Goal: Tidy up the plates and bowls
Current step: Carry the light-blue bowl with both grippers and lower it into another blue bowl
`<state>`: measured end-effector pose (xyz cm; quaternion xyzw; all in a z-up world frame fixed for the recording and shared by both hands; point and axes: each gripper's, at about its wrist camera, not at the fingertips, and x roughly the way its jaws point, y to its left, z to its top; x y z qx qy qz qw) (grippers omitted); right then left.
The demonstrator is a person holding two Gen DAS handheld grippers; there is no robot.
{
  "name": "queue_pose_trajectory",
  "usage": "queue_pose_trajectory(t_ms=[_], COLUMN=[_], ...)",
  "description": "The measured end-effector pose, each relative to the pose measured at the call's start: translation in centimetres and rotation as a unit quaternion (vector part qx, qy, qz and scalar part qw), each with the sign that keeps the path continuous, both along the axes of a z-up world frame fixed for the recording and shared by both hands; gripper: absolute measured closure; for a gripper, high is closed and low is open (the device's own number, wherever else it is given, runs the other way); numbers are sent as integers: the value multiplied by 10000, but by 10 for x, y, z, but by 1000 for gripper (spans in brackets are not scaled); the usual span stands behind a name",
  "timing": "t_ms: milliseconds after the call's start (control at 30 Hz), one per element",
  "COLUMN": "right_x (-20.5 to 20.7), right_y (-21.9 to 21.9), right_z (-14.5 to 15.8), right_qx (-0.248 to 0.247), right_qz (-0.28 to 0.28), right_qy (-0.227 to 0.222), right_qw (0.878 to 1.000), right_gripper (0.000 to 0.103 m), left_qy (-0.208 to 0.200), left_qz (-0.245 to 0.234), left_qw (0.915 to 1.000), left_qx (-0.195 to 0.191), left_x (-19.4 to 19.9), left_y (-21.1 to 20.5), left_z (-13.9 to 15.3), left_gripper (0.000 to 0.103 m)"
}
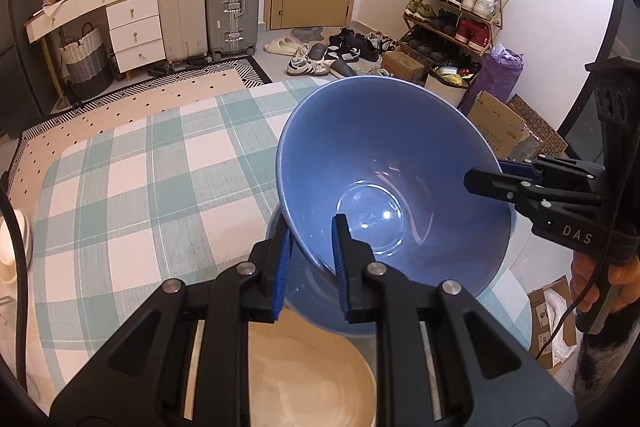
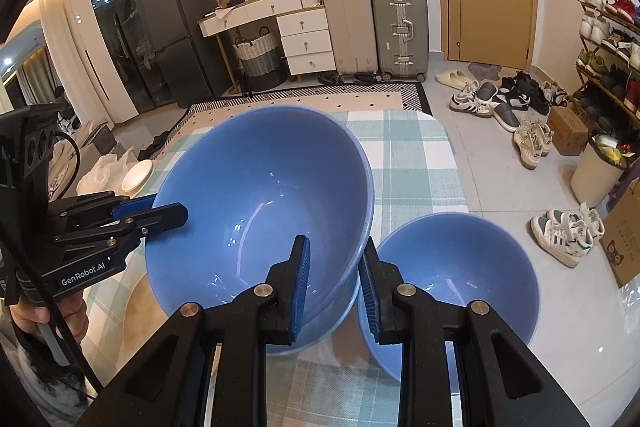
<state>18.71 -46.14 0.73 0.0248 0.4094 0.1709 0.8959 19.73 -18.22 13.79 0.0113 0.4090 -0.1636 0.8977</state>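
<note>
A large blue bowl (image 1: 384, 163) (image 2: 256, 195) is held tilted between both grippers above the checked table. My left gripper (image 1: 312, 259) is shut on its near rim; it also shows in the right wrist view (image 2: 160, 213). My right gripper (image 2: 334, 287) is shut on the opposite rim; it also shows in the left wrist view (image 1: 486, 175). A blue plate or bowl (image 1: 312, 303) (image 2: 332, 323) sits right under the held bowl. A second blue bowl (image 2: 460, 279) stands on the table to the right. A beige plate (image 1: 308, 379) lies at the near edge.
The table has a green and white checked cloth (image 1: 140, 187). White dishes (image 2: 138, 175) sit at its far left edge. Shoes (image 2: 532, 143), a bin (image 2: 596, 171) and cardboard boxes (image 1: 500, 131) are on the floor to the right.
</note>
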Motion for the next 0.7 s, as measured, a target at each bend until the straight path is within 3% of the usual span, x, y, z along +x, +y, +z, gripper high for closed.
queue_pose_trajectory(t_ms=[700], right_x=[-2], right_y=[18], right_z=[-54], right_qx=[-293], right_qz=[106], right_qy=[402], right_qw=[9987], right_gripper=[77], left_qy=[371], left_qz=[103], left_qw=[9987], left_qx=[329], left_x=[9], left_y=[10], left_z=[-68], left_gripper=[87])
